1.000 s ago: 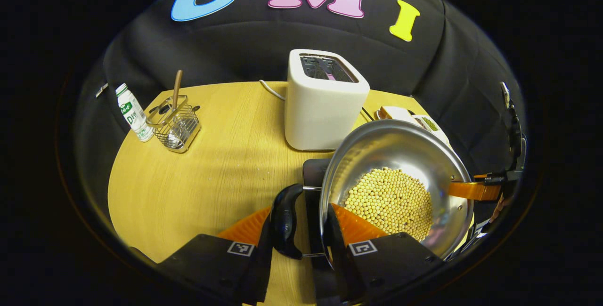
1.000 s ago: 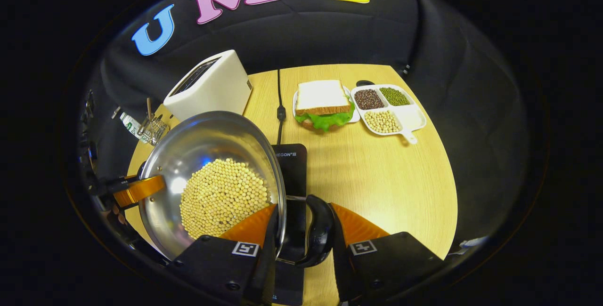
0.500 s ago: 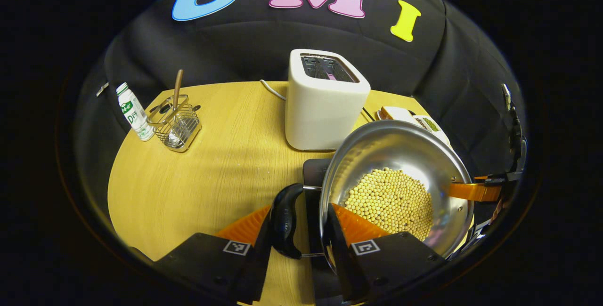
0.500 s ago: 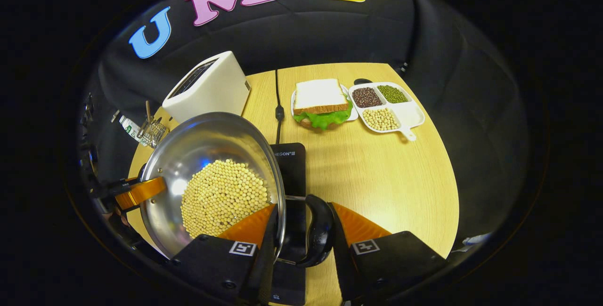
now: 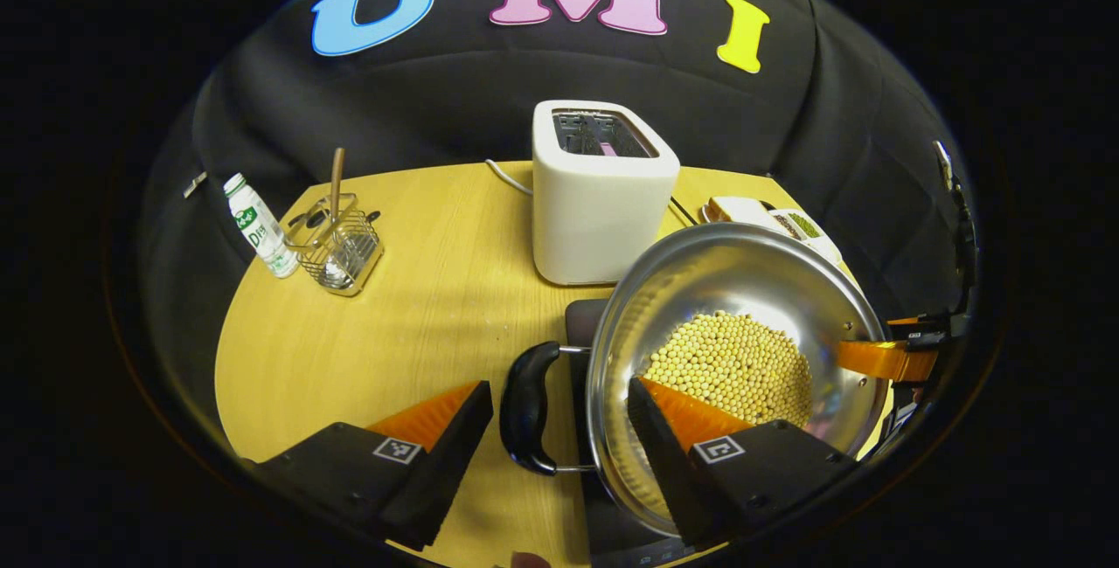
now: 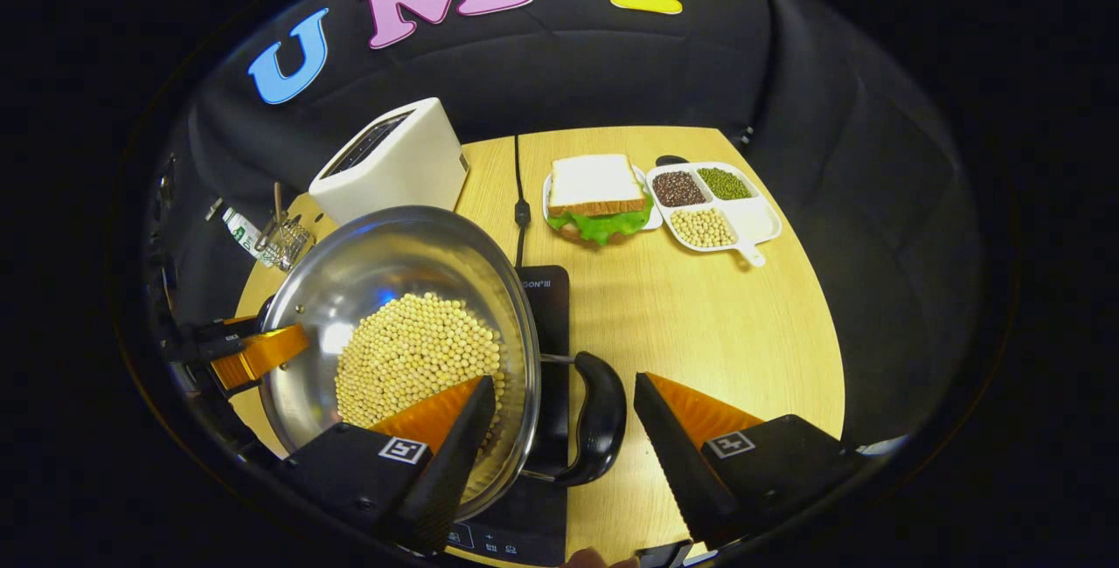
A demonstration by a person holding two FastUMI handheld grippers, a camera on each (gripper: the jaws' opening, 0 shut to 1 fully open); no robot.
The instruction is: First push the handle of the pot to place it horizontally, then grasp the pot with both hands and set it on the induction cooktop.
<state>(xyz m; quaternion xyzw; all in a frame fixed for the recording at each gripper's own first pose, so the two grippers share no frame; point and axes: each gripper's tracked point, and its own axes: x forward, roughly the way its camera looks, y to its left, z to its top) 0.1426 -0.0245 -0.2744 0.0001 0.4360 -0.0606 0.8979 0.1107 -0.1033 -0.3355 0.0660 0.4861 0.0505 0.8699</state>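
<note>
2 grippers of mine are now spreading wide: half a second ago each was clamped on a black handle. My left gripper point(image 5: 559, 398) is straddling the left handle point(image 5: 527, 406), my right gripper point(image 6: 562, 398) the right handle point(image 6: 601, 418). The pot point(image 6: 393, 288) of soybeans point(image 6: 415, 354) is sitting on the induction cooktop point(image 6: 549, 306).

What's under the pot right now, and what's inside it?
Under the pot lies the black induction cooktop; its right edge and front control strip show, the rest is covered by the pot. Inside is a heap of pale round beans, hiding the pot's bottom.
</note>
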